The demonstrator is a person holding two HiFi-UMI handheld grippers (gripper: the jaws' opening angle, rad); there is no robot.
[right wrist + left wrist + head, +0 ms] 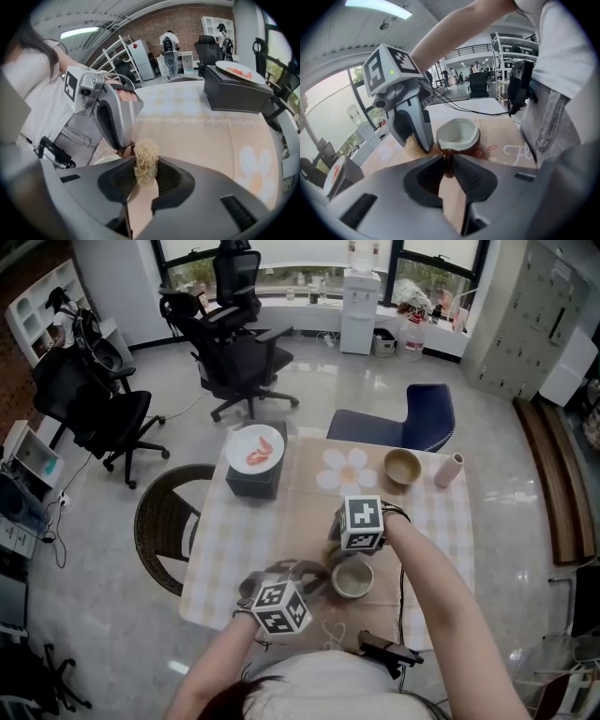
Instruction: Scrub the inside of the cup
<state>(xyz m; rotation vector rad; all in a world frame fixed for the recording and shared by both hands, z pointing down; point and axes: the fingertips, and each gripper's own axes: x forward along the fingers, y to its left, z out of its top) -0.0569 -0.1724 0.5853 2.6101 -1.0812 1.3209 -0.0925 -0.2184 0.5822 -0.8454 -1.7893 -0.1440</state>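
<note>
Your left tongs (447,160) are clamped on the thin handle of the brown glazed cup with a pale inside (458,136). The cup stands upright on the checked tabletop (246,542), near the edge closest to you. Your right tongs (146,163) are closed on a straw-coloured tuft of fibre scrubber (146,152), which sticks out past the tips. Seen from your head, the right tongs point steeply down over the far side of the cup's rim. From the left gripper view their tips and the scrubber sit just beside the cup's outer wall, not inside it. Farther across the tabletop are a tan round bowl (402,466) and a pale pink cylinder-shaped bottle (449,469). A white plate with red food (255,448) rests on a black box (251,482).
</note>
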